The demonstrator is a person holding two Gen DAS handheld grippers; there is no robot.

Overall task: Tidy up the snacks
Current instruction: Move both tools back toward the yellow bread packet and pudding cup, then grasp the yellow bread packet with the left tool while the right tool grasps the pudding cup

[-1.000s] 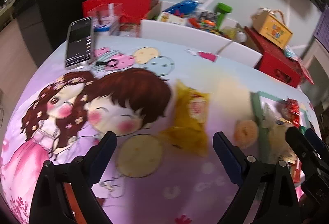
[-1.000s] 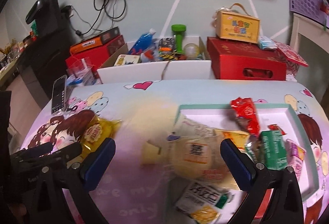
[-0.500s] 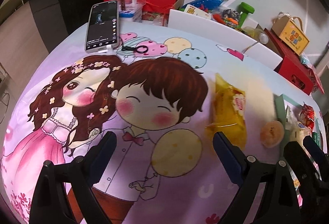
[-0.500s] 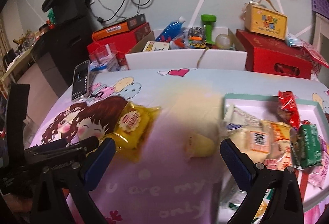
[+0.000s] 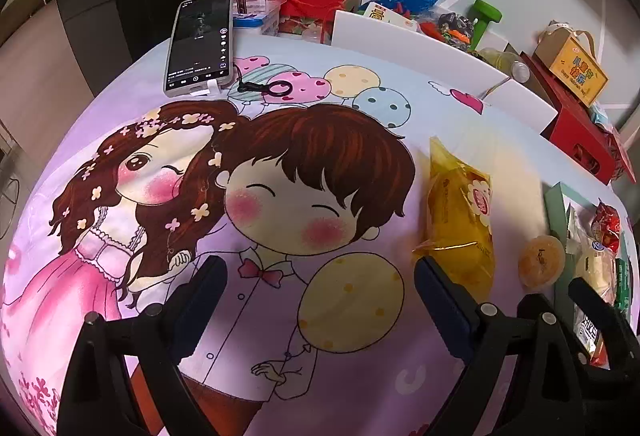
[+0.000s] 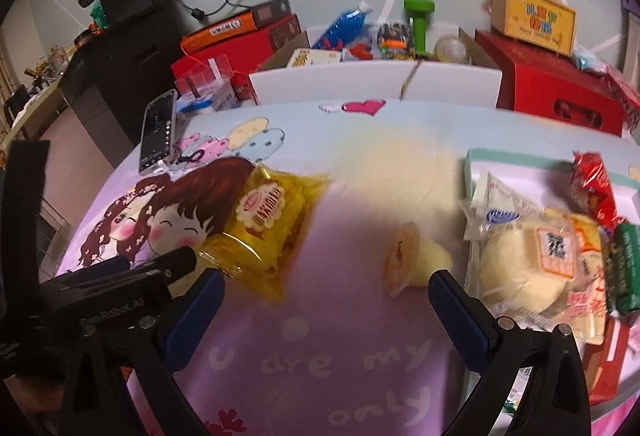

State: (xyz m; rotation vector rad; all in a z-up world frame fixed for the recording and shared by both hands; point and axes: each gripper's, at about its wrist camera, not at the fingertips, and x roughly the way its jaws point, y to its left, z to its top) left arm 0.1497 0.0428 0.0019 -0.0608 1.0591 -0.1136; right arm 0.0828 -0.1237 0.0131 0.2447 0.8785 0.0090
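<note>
Over the cartoon tablecloth (image 5: 280,195) both my left gripper (image 5: 316,300) and right gripper (image 6: 326,306) gape empty, the yellow packet (image 6: 268,228) and what looks like a jelly cup (image 6: 404,260) lying between them.

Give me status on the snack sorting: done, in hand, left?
Done: several packets already sit in the tray. In hand: nothing; left gripper and right gripper are both open and empty. Left: the yellow bag and the jelly cup lie on the tablecloth outside the tray.
</note>
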